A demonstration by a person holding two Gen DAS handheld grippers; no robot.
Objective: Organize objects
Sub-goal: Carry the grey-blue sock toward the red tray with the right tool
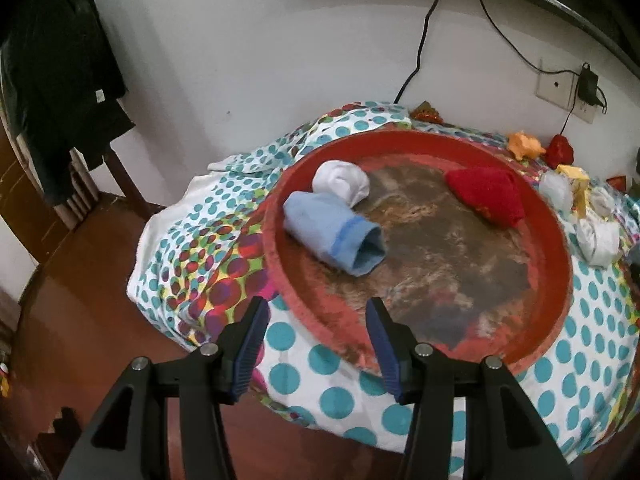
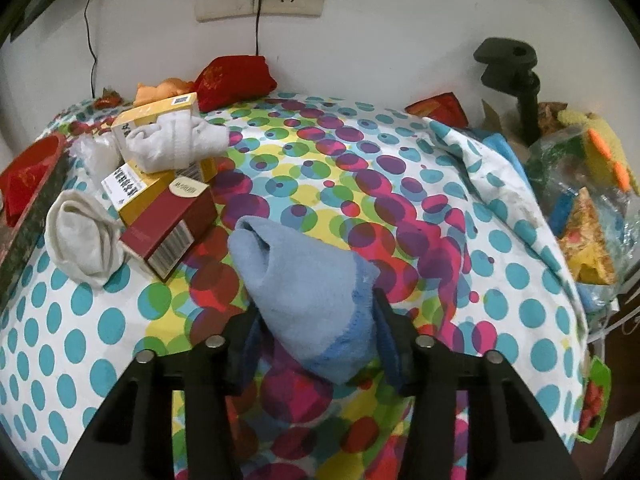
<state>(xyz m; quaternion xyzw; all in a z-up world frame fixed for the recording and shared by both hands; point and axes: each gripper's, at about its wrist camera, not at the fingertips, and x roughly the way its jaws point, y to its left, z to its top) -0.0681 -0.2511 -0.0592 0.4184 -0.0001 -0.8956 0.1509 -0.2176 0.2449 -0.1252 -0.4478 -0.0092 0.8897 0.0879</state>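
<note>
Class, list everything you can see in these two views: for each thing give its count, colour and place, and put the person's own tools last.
round tray: one, red, on the spotted cloth
rolled socks in tray: two, pale blue and white, left side
pouch in tray: one, red, right side
spotted cloth: one, multicoloured, covers the table
boxes: about three, yellow and dark red, piled left
white socks: two, among the boxes
wall socket: one, cream, above the table
left claw: open, over the tray's rim
right claw: shut on a blue sock

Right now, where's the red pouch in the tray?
Left wrist view: red pouch lies at the far right of the red tray, across from the white sock.
</note>
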